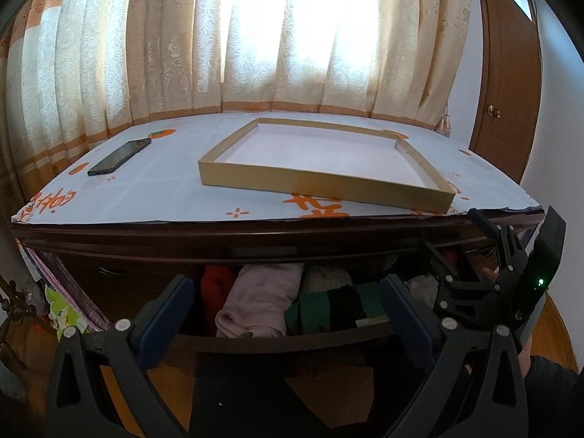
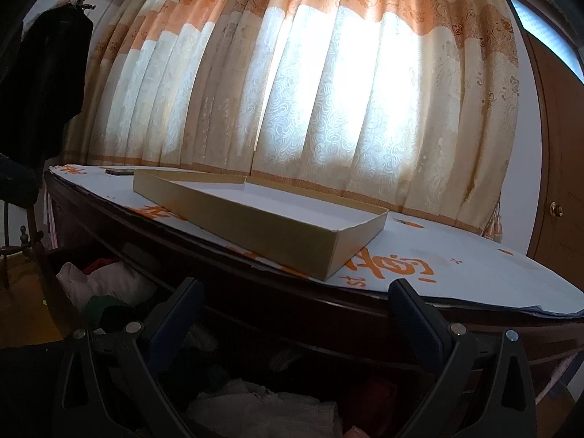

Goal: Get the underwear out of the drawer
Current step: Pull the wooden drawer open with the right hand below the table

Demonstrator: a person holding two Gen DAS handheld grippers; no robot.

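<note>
- We see the underwear as folded garments packed in the open dark wooden drawer (image 1: 292,341): a pale pink folded piece (image 1: 259,299) near the middle, a red piece (image 1: 215,284) to its left, and a green-and-black striped piece (image 1: 335,304) to its right.
- A white crumpled piece (image 1: 423,286) lies further right in the same drawer, beside a cream knitted piece (image 1: 325,277) toward the back.
- Our left claw (image 1: 288,299) hovers in front of the drawer with its blue-padded fingers (image 1: 171,303) spread wide and nothing between them.
- Our right claw (image 2: 292,310) sits over the drawer's right part, fingers equally wide apart and empty; in the left wrist view its black frame (image 1: 492,273) shows at the drawer's right end.
- From the right wrist view, white fabric (image 2: 262,405) lies below the claw inside the drawer.
- Above the drawer, the desk carries a white paper cover with orange print (image 1: 164,189).
- On it rests a shallow tan cardboard tray (image 1: 325,182), with only its white floor showing.
- A black smartphone (image 1: 118,157) lies well to the tray's left.
- Cream-and-orange patterned curtains (image 1: 255,36) hang behind, with a brown wooden door (image 1: 507,84) on the right.
</note>
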